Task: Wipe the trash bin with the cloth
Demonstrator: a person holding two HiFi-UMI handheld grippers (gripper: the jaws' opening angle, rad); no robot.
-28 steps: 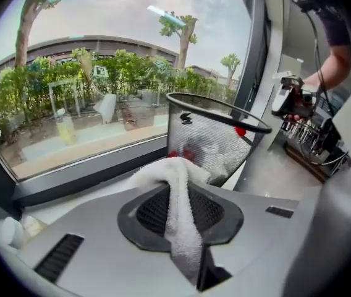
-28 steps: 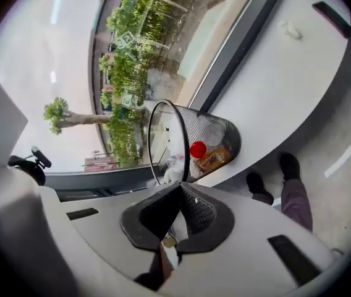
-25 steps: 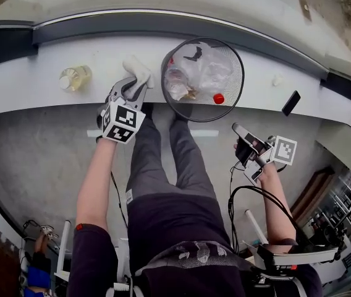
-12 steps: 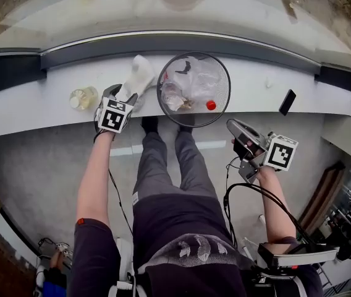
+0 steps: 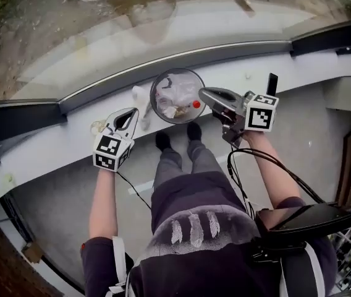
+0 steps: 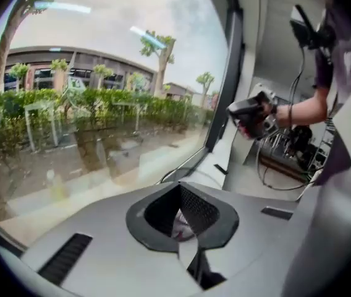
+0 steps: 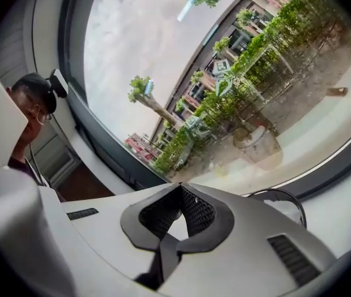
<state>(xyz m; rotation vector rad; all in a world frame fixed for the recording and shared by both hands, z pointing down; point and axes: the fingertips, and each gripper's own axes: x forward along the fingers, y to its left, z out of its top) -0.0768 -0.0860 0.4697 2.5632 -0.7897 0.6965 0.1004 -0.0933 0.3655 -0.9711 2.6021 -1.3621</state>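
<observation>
The black mesh trash bin (image 5: 177, 79) stands on the pale window ledge (image 5: 52, 147) with wrappers and a red cap inside. A white cloth (image 5: 139, 95) lies on the ledge against the bin's left side. My left gripper (image 5: 130, 112) hangs just left of and nearer than the cloth, apart from it. Its jaws have just been closing and now stand shut, with nothing between them (image 6: 178, 186). My right gripper (image 5: 202, 93) is raised at the bin's right rim, pointing left, shut and empty (image 7: 178, 188).
A yellowish bottle (image 5: 96, 127) stands on the ledge, partly hidden behind the left gripper. A black phone (image 5: 272, 83) lies to the right of the bin. The window glass (image 5: 163, 23) runs close behind the ledge. Cables (image 5: 268, 166) trail from the right gripper.
The left gripper let go of the white cloth, lifted off the ledge and shut. The right gripper rose and swung up to the bin's right rim. The cloth stays beside the bin.
</observation>
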